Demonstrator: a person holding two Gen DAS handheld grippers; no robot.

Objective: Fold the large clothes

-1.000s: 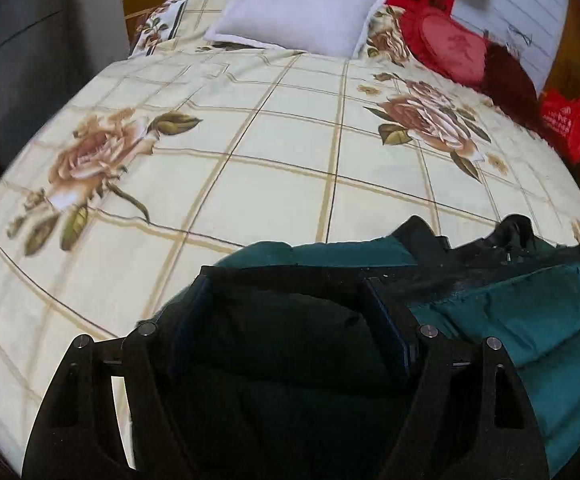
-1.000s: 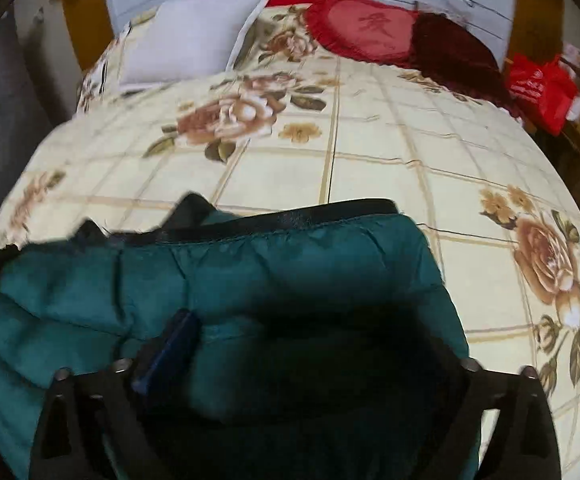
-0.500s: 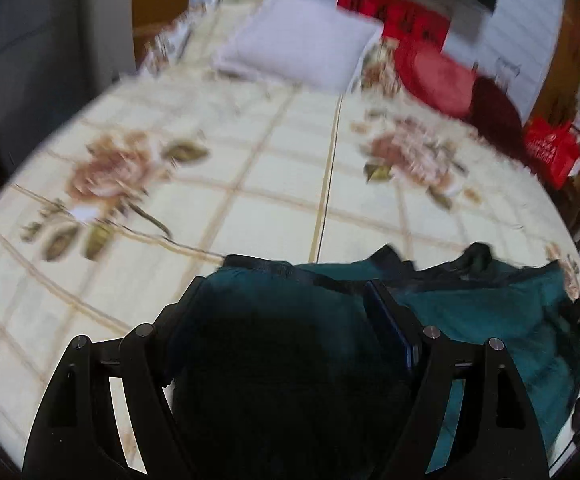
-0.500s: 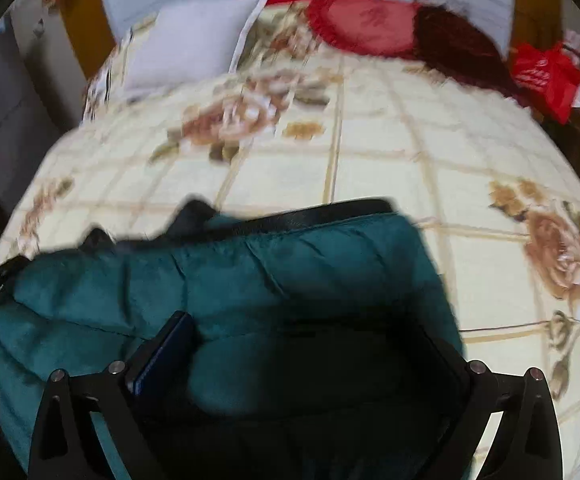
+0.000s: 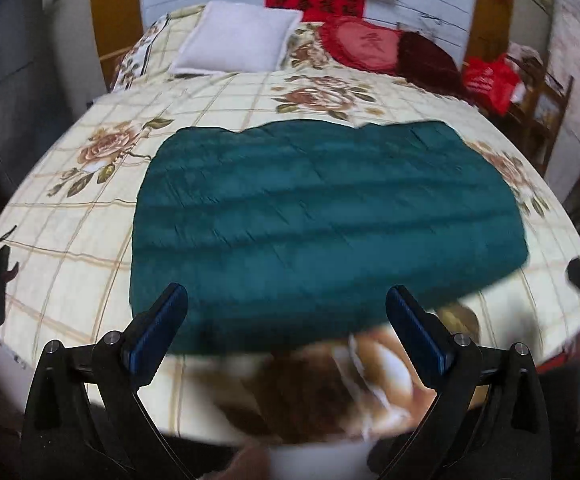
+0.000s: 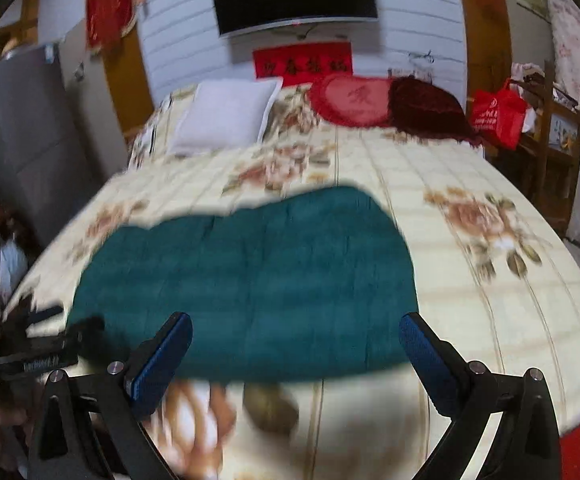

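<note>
Now we hold both claws, left [image 5: 286, 312] and right [image 6: 295, 344], spread wide and empty above the folded green jacket [image 5: 321, 216] on the bed [image 5: 90, 248]; its puffy padding could spring open.

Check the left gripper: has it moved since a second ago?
Yes. The left gripper released the green jacket and pulled back from the white pillow; jaws now open.

Both grippers now stand wide apart and hold nothing: the left gripper [image 5: 286, 312] and right gripper [image 6: 295, 340] have let go of the teal jacket [image 5: 321, 220], pulled back to its near edge, and it lies flat on the bedspread [image 5: 90, 240].
</note>
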